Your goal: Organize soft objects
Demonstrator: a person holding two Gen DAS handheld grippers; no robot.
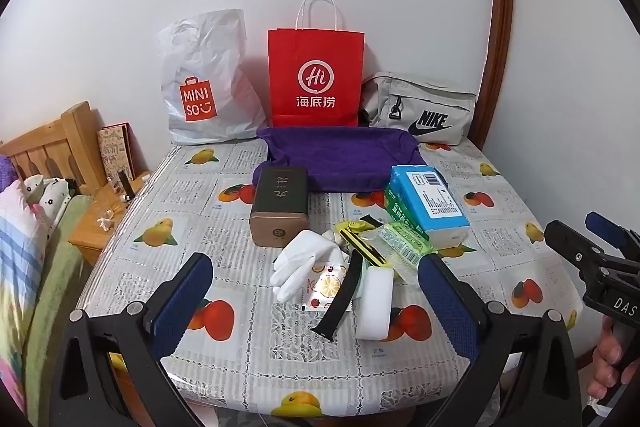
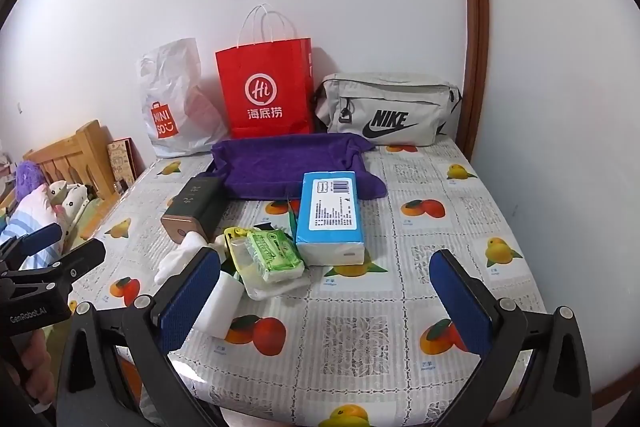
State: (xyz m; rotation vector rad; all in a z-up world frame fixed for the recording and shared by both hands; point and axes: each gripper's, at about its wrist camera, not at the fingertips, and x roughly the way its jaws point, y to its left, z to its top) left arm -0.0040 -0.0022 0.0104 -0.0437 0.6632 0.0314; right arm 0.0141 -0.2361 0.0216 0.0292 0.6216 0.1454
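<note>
A pile lies mid-table: a white glove (image 1: 306, 263), a white sponge block (image 1: 376, 303), a black strap (image 1: 340, 297), a green tissue packet (image 1: 404, 239) and a blue tissue pack (image 1: 428, 201). A purple towel (image 1: 344, 157) lies behind them. My left gripper (image 1: 316, 307) is open and empty, held low before the pile. My right gripper (image 2: 326, 301) is open and empty, near the table's front edge; the sponge block (image 2: 222, 301) sits by its left finger. The green packet (image 2: 274, 253), blue pack (image 2: 330, 213), glove (image 2: 182, 255) and towel (image 2: 288, 165) also show there.
A dark tin box (image 1: 280, 203) stands left of the pile. A Miniso plastic bag (image 1: 208, 83), a red paper bag (image 1: 316, 79) and a grey Nike pouch (image 1: 420, 109) line the wall. A bed and wooden nightstand (image 1: 96, 223) are at left. The fruit-print tablecloth (image 2: 400, 307) covers the table.
</note>
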